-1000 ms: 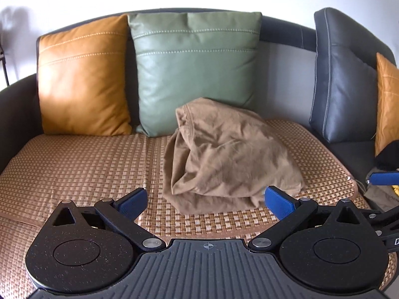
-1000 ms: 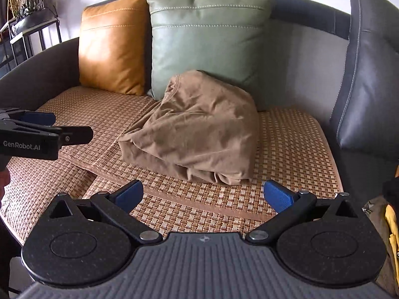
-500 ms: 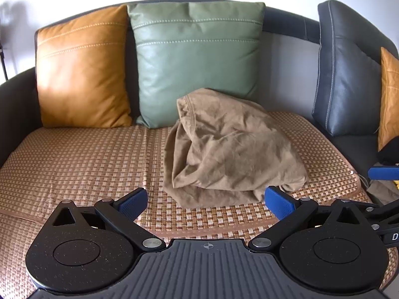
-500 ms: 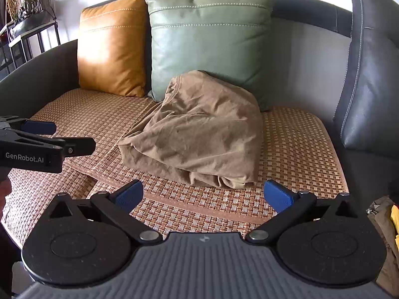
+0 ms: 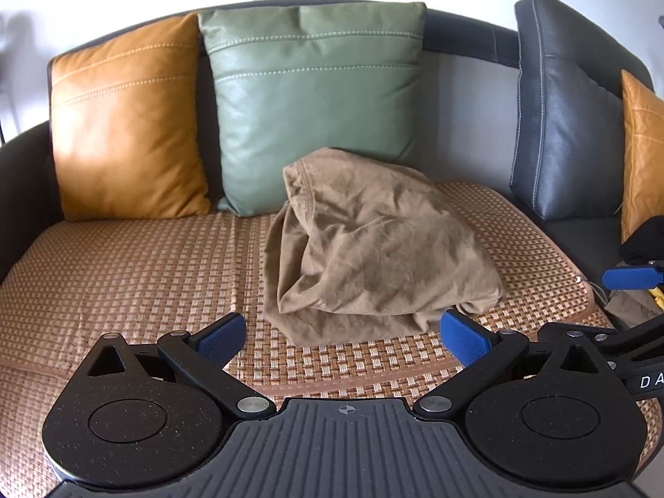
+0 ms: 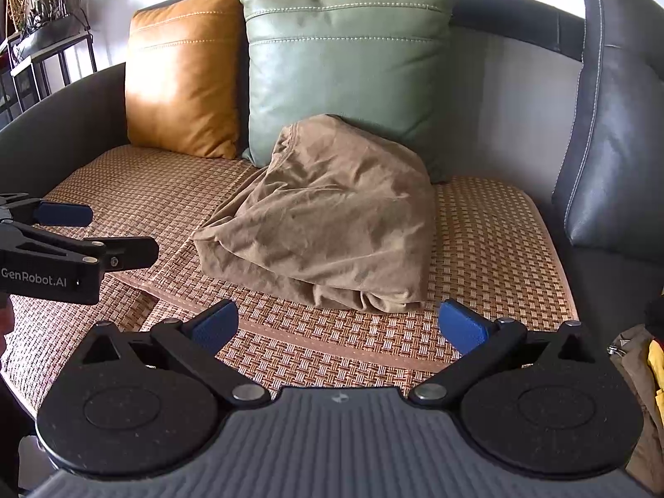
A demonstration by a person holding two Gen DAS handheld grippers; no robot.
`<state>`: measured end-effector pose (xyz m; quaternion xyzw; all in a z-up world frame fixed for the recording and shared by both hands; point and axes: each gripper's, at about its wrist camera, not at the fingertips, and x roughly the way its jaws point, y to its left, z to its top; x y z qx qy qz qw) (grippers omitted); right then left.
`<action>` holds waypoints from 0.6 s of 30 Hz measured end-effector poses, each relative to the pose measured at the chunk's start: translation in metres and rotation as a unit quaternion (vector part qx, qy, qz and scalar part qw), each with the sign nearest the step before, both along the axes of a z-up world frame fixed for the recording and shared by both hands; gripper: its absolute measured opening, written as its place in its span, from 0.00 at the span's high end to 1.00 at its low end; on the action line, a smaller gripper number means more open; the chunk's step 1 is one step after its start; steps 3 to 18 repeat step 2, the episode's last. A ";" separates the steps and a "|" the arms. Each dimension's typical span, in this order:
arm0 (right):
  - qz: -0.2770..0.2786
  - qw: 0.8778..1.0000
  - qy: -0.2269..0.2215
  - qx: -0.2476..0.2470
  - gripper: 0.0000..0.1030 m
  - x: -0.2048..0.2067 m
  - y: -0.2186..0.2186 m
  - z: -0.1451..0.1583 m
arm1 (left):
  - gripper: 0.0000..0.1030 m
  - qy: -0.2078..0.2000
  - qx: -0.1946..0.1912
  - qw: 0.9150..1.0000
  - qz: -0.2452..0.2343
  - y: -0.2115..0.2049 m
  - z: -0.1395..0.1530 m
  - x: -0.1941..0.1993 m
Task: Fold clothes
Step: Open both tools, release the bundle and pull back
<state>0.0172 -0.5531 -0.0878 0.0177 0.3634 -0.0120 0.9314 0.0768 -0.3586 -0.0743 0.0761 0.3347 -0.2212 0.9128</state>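
Note:
A crumpled tan-brown garment (image 5: 373, 245) lies in a heap on the woven mat of the sofa seat, its top leaning against the green cushion; it also shows in the right wrist view (image 6: 328, 216). My left gripper (image 5: 344, 332) is open and empty, just short of the garment's near edge. My right gripper (image 6: 338, 321) is open and empty, also just in front of the heap. The left gripper shows from the side in the right wrist view (image 6: 79, 228), and the right gripper's blue fingertip (image 5: 631, 276) shows at the right edge of the left wrist view.
An orange cushion (image 5: 128, 124) and a green cushion (image 5: 319, 99) stand against the sofa back. A dark leather cushion (image 5: 568, 124) stands at the right. The woven mat (image 5: 124, 282) covers the seat. More clothes (image 6: 641, 357) lie at the right edge. A shelf with plants (image 6: 45, 29) stands far left.
Both grippers have moved forward and slightly up toward the garment; it now looms a little larger. Jaws stay open. The garment has not moved.

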 end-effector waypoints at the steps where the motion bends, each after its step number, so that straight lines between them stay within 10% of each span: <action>1: 0.000 1.000 0.001 -0.001 0.01 0.000 0.001 0.000 | 0.00 -0.003 0.001 1.000 -0.001 -0.001 0.001 -0.001; 18: 0.000 1.000 0.001 -0.001 0.01 0.000 0.001 0.000 | 0.00 -0.005 0.003 1.000 -0.002 -0.001 0.001 -0.001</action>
